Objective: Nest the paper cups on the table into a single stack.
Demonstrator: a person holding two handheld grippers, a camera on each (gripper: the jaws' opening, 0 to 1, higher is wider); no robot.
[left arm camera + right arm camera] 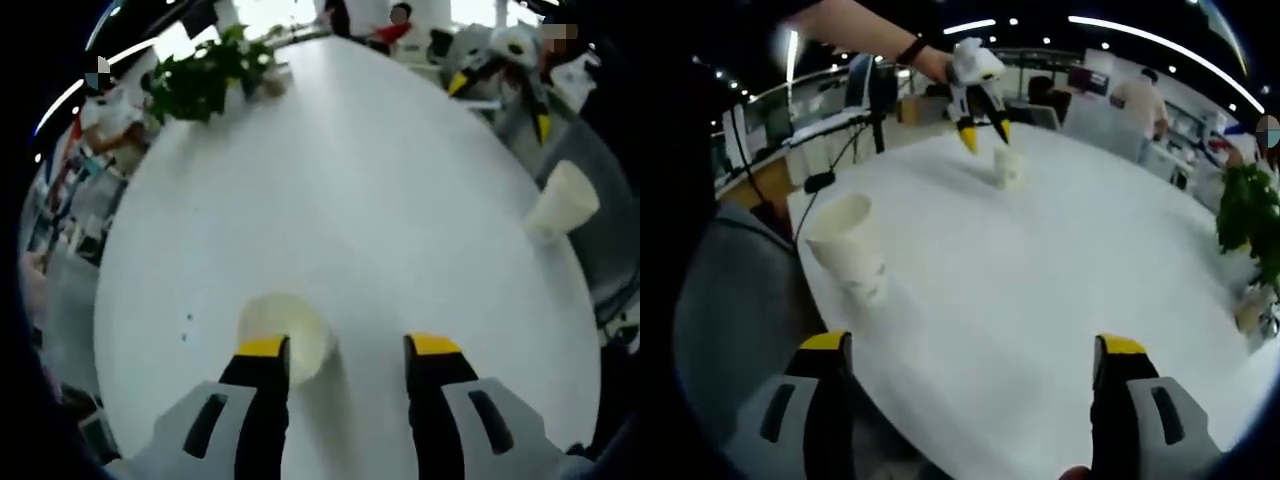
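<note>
A white paper cup [285, 335] stands on the round white table [350, 180], right in front of my left gripper [349, 346]. That gripper is open, and the cup sits against its left fingertip, not centred between the jaws. A second paper cup [563, 200] stands near the table's right edge, below my right gripper [500, 105]. In the right gripper view, my right gripper [973, 345] is open wide with nothing between its jaws. The near cup [850, 250] is ahead to the left. Across the table, the left gripper [986, 135], held by a hand, hovers over the far cup [1007, 165].
A potted green plant [205, 80] stands at the table's far edge, and the same plant [1248, 215] is on the right in the right gripper view. A grey chair [730, 300] sits beside the table [1060, 260]. People and desks fill the background.
</note>
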